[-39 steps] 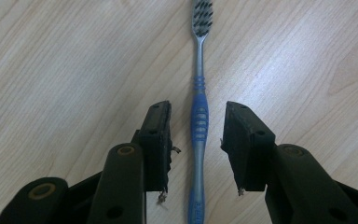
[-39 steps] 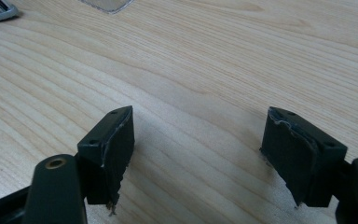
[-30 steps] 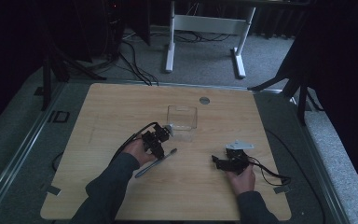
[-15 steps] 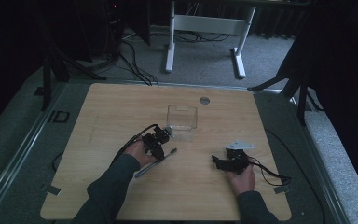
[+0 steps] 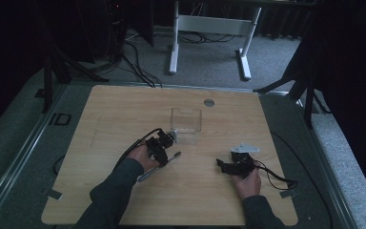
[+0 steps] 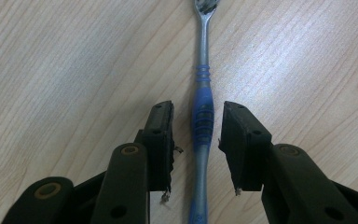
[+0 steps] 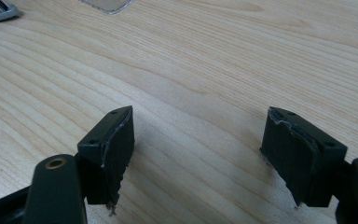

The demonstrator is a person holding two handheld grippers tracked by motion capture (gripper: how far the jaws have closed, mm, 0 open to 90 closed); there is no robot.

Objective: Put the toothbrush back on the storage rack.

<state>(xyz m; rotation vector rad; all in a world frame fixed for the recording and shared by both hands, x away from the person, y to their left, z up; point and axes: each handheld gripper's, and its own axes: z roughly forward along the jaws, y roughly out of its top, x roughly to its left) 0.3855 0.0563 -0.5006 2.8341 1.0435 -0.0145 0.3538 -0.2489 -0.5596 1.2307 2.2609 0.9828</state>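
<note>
On the wooden table point(image 5: 124, 109) a toothbrush point(image 6: 202, 112) lies flat, with a silver and blue handle. I take the clear plastic box point(image 5: 186, 120) near the middle of the table as my landmark. The toothbrush is a little in front of this box and to its left, on the person's side, close to it but not touching it.

The left gripper point(image 6: 197, 126) is directly over the toothbrush. Its two black jaws stand on both sides of the blue grip part of the handle, one on each side. The opening is narrow, but a thin strip of wood is visible between each pad and the handle, so the pads are not pressing on it. The toothbrush rests on the table.

The right gripper point(image 7: 198, 140) is in front of the box and to its right, well apart from the toothbrush. Its jaws stand wide open with only bare wood between them. From above, the person's right hand point(image 5: 247, 182) holds it low over the table, and its cable trails toward the table's right edge.

A small round metal disc point(image 5: 209, 102) sits behind the box, slightly to the right.
</note>
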